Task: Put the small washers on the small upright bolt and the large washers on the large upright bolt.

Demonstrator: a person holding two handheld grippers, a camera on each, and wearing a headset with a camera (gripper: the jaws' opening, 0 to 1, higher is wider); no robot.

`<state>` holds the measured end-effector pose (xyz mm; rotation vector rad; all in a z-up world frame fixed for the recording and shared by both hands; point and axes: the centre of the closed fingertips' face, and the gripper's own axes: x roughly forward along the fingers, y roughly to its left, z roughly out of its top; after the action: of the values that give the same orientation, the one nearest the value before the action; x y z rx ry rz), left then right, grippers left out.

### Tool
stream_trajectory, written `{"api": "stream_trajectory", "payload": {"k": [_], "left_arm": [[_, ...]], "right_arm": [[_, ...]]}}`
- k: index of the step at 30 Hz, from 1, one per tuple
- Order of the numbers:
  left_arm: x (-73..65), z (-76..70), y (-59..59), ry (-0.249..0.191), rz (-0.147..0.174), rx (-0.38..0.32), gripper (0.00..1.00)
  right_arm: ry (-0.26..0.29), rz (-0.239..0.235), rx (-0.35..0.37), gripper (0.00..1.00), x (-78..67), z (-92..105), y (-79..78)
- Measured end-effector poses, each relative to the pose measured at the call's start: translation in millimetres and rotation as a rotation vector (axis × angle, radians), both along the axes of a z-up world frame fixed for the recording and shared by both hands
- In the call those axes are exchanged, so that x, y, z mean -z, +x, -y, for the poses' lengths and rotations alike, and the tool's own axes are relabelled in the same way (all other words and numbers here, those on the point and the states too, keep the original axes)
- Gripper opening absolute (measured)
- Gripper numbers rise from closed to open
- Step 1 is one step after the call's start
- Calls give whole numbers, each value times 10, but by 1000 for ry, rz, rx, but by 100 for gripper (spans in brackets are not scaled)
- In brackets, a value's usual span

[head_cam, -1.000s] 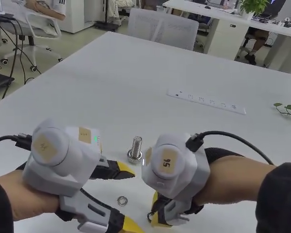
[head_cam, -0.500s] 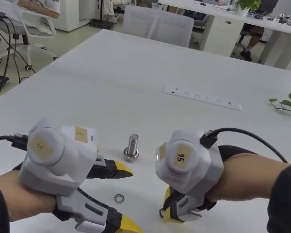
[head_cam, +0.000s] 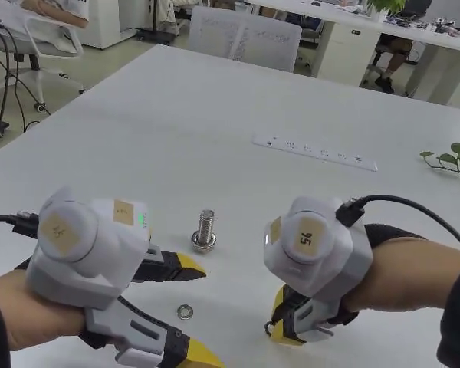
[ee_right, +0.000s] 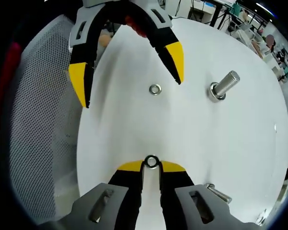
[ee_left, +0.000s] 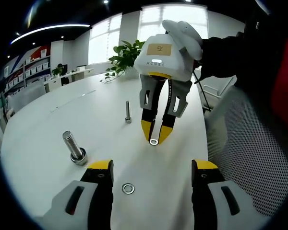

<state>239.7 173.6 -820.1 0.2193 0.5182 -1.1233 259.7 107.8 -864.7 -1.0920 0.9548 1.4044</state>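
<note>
Left gripper (ee_left: 152, 168) spread and empty, low over the bench (ee_left: 48, 129); right gripper (ee_right: 152, 167) pinching a washer (ee_right: 152, 161) at its very tips. Large bolt (ee_left: 74, 147) upright beside the left jaw, small bolt (ee_left: 127, 111) upright farther off. Thin hold: washer could twist out or catch on the threads. Second washer (ee_left: 128, 188) lies flat between the left jaws. Both look alike in size, so wrong-bolt risk.
</note>
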Motion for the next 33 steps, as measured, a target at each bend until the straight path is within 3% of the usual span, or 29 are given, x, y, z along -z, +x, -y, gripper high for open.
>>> {"api": "stream_trajectory", "payload": {"k": [33], "left_arm": [[-17,10,54,-18,12,-22,65]], "right_arm": [[12,23,149,13,-124,498,227]]}}
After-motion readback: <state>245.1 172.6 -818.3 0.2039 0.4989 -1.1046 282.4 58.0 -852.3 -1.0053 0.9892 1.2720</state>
